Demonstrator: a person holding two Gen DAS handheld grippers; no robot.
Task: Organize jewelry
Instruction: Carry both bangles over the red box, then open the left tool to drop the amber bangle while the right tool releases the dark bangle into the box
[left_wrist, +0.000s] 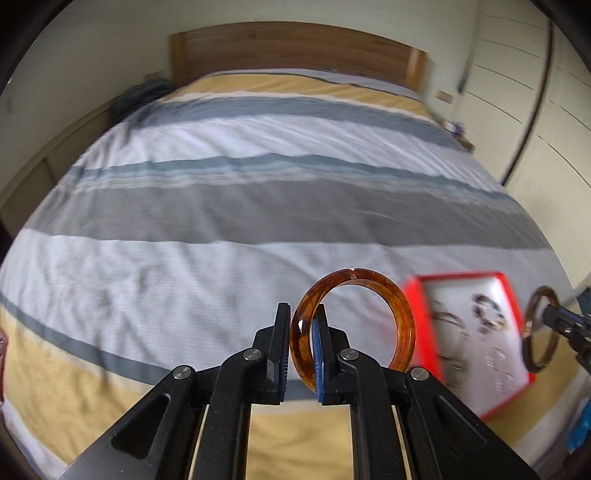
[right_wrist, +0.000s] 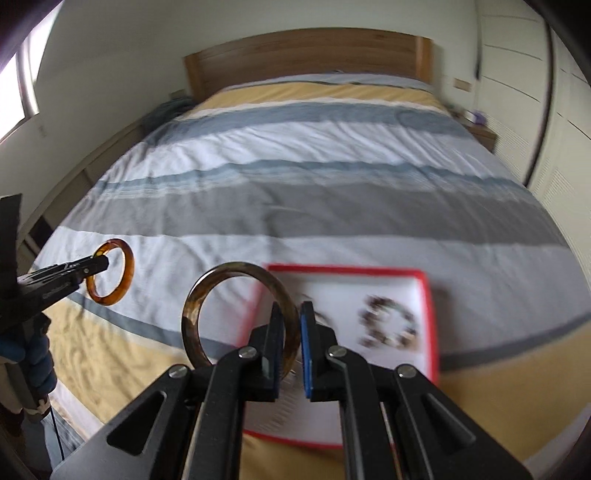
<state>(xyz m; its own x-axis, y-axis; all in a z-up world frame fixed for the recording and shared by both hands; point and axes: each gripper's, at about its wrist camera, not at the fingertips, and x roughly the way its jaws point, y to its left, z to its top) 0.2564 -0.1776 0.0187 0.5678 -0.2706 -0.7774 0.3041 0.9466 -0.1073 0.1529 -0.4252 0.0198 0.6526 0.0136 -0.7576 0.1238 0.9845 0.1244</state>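
My left gripper (left_wrist: 302, 345) is shut on an amber bangle (left_wrist: 391, 291) and holds it upright above the bed; it also shows in the right wrist view (right_wrist: 125, 258). My right gripper (right_wrist: 293, 349) is shut on a dark brown marbled bangle (right_wrist: 207, 288), held above the left edge of a red-rimmed tray (right_wrist: 430, 295) with a white inside. A beaded bracelet (right_wrist: 389, 326) lies in the tray. In the left wrist view the tray (left_wrist: 413, 306) lies at the right, with the right gripper's bangle (left_wrist: 532, 310) beyond it.
The tray lies on a bed with a striped duvet (right_wrist: 295, 162) in white, grey, blue and yellow. A wooden headboard (right_wrist: 306, 55) stands at the far end. White wardrobe doors (right_wrist: 535, 92) line the right side. More small jewelry (left_wrist: 498, 362) lies blurred in the tray.
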